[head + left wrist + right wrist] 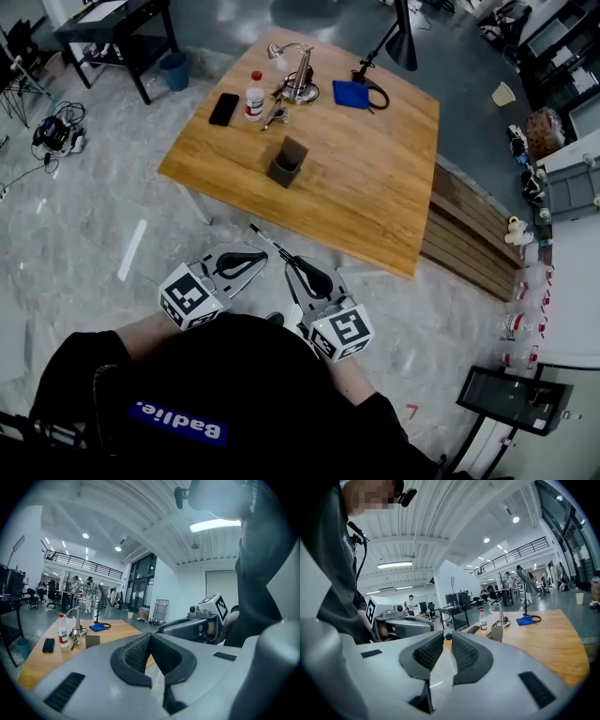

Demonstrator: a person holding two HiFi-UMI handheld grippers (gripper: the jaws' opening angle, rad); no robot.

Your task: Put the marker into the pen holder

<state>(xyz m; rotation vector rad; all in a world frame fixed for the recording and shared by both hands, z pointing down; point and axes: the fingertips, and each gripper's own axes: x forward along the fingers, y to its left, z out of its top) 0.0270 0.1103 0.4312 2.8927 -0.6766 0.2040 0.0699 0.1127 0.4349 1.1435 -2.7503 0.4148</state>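
Observation:
The dark square pen holder (288, 161) stands upright near the middle of the wooden table (375, 187); it also shows as pen holder (497, 632) and pen holder (92, 641). My right gripper (290, 263) hovers off the table's near edge, shut on a thin black marker (269, 242) that sticks out toward the table. In the right gripper view only the marker's dark end (448, 636) shows between the jaws. My left gripper (263, 258) is close beside it on the left, shut and empty, its jaw tips meeting (150, 634).
At the table's far side stand a red-capped bottle (254, 97), a black phone (224, 109), a metal stand (300, 80) and a blue cloth (354, 94). Wooden planks (469, 234) lie along the table's right edge. A lamp (403, 42) leans over the far corner.

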